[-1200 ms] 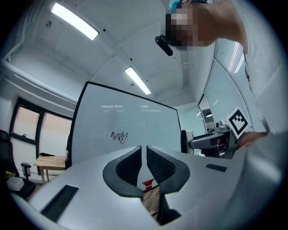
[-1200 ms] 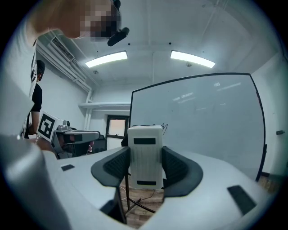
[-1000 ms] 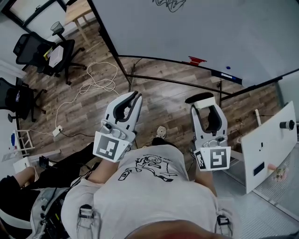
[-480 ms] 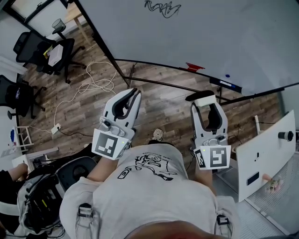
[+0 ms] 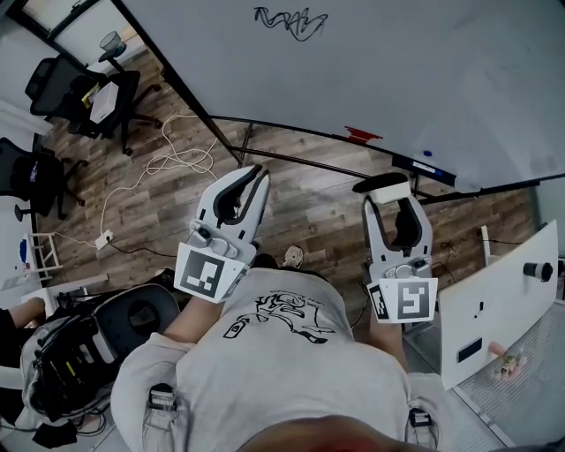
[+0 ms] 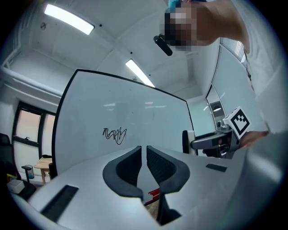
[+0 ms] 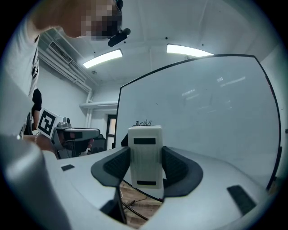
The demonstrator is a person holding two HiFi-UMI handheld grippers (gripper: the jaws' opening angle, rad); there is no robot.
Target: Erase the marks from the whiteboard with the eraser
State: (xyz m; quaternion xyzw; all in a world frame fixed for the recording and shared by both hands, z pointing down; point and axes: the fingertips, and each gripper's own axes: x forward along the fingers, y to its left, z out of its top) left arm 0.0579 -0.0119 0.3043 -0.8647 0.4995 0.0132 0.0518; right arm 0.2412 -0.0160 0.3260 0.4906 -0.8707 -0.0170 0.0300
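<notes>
Comparing this moment with the two preceding head views, the black scribbled mark (image 5: pixel 290 21) on the large white whiteboard (image 5: pixel 415 79) now sits lower and fuller in the picture, whereas a second ago it was cut by the top edge; the board's black lower rail has likewise shifted up and left. Both grippers hold nearly the same place in front of the person's chest, so the change appears to be the view lifting towards the mark rather than an arm reaching. The right gripper (image 5: pixel 393 203) remains clenched on the white rectangular plastic eraser (image 7: pixel 145 155), which stands upright between its dark pads and is well apart from the board. The left gripper (image 5: pixel 253 177) has its jaws drawn almost together, a thin slit between them and nothing gripped. The mark is untouched and whole in both gripper views. In my judgement the wiping has not begun: the eraser is ready in the right gripper, the target is now sighted, and the remaining need is to carry the eraser up to the scribble and press it flat.
</notes>
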